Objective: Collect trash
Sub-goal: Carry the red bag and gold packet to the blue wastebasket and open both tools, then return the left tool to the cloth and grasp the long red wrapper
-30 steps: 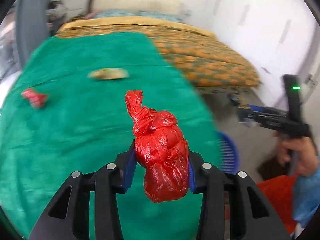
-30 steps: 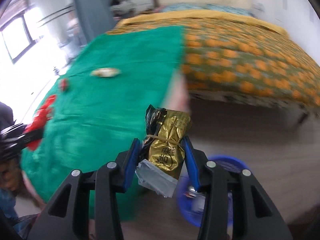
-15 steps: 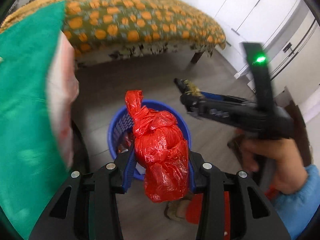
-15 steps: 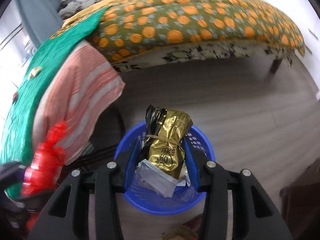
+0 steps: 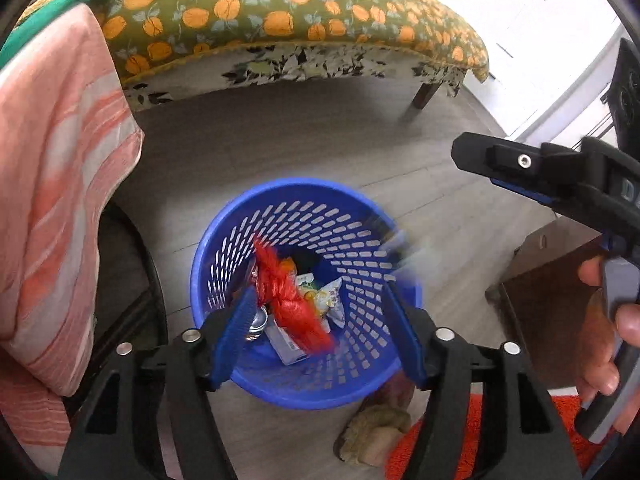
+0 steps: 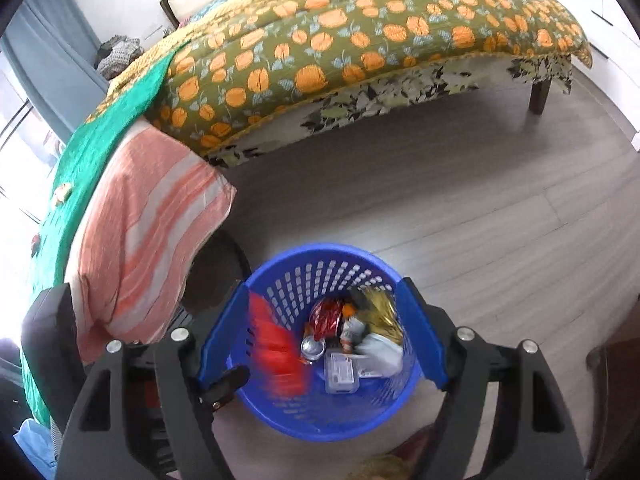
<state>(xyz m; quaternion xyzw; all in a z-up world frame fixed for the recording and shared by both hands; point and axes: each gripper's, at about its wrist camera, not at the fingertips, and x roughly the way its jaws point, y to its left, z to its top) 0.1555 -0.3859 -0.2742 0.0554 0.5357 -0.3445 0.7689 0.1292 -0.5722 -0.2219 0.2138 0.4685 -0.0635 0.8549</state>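
A blue perforated basket [image 5: 360,208] stands on the grey floor; it also shows in the right wrist view [image 6: 320,254]. My left gripper [image 5: 320,332] is open above it, and the red knotted bag [image 5: 290,300] is blurred, falling between the jaws into the basket. The red bag also shows in the right wrist view [image 6: 276,344]. My right gripper [image 6: 322,336] is open above the basket, and the gold packet [image 6: 382,314] lies inside among wrappers and a can. The right gripper also shows in the left wrist view [image 5: 476,152], held at the right.
A bed with an orange-patterned cover [image 6: 360,36] stands behind the basket. A striped pink cloth [image 6: 148,232] hangs from the green-covered surface [image 6: 88,152], where two small bits of trash lie [image 6: 62,192]. A brown cabinet [image 5: 548,300] and an orange rug [image 5: 472,440] are at the right.
Both grippers swung from the green surface to above the blue basket. Both have opened: the red bag and the gold packet have left the jaws and dropped into the basket.
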